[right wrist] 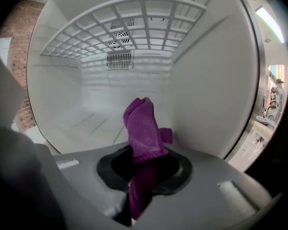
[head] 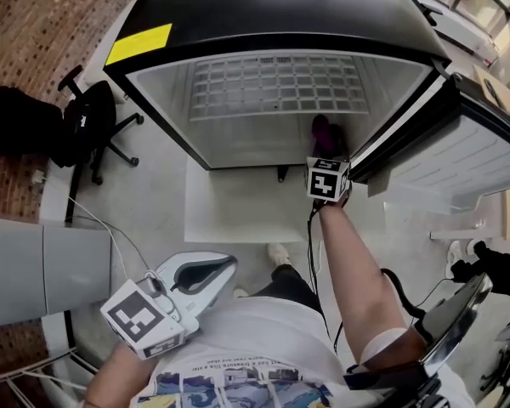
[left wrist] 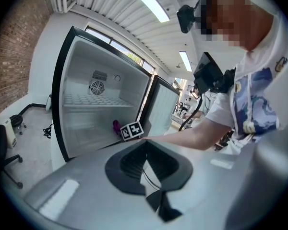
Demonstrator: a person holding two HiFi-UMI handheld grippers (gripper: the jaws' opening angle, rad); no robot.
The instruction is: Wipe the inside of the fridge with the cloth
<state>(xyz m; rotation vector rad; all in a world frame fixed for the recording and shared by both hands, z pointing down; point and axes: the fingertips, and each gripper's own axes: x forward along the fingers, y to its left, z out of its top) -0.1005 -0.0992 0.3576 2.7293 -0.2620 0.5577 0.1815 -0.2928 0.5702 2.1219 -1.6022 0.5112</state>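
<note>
**One purple cloth (right wrist: 143,128) gripped at the mouth of the open fridge (head: 272,11)**

The left gripper (head: 223,268) is held low, close to the person's torso and well away from the fridge. Its fingers (left wrist: 129,161) meet at the tips with nothing between them. In its own view they point towards the open compartment from a distance.

The right gripper (head: 330,155) is at the end of the person's outstretched arm (head: 357,270). It sits at the lower right front of the fridge opening, just beside the inner right wall. Its fingers are closed on the cloth. In the right gripper view, one bunched end stands up beyond the tips and the other end trails back towards the camera. The cloth is inside the compartment, below the wire shelf (head: 276,83) and near the right wall. None of the views shows whether it touches the wall or the compartment floor.

The fridge has a black casing and a white interior. A vent grille (right wrist: 119,60) is set in the back wall just under the shelf. The door (head: 472,155) is swung wide open to the right. A black office chair (head: 89,121) stands on the grey floor (head: 161,185) to the left of the fridge, well apart from both grippers
</note>
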